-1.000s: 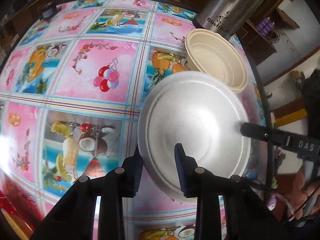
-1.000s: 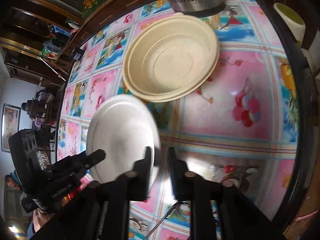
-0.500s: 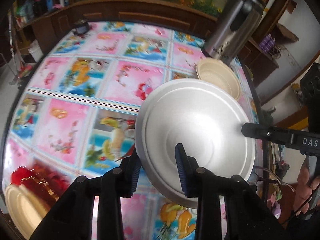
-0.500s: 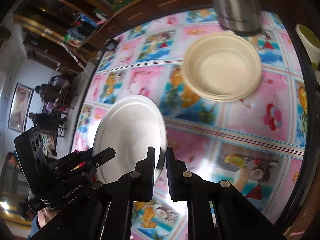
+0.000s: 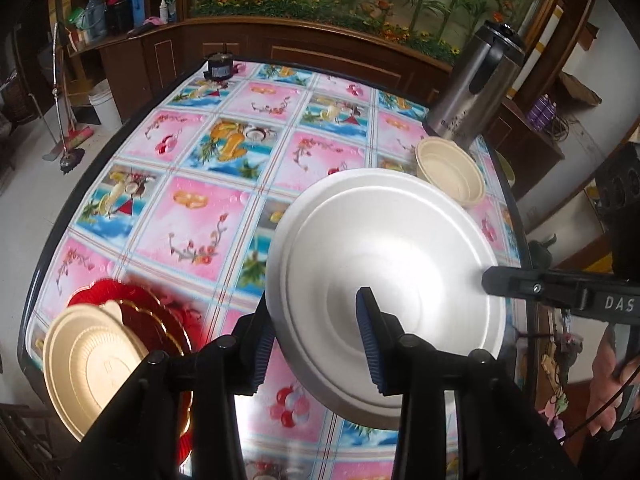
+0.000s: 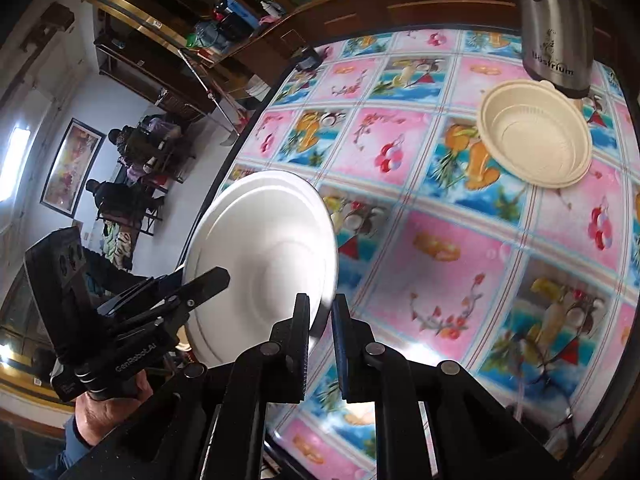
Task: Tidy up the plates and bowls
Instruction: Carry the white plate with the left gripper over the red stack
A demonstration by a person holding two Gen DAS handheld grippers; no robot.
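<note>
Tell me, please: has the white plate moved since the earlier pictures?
Yes. The white plate has risen and drifted away from the beige bowl, which sits by the steel jug.

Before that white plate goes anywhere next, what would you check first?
1. Right gripper shut on white plate's rim: ok.
2. Left gripper hold: jaws have just been opening, rim between them; whether the pads press: cannot tell.
3. White plate held clear of the tablecloth: ok.
4. Beige plate atop red plate, its top free: ok.
5. Beige bowl beside steel flask, out of the way: ok.
</note>
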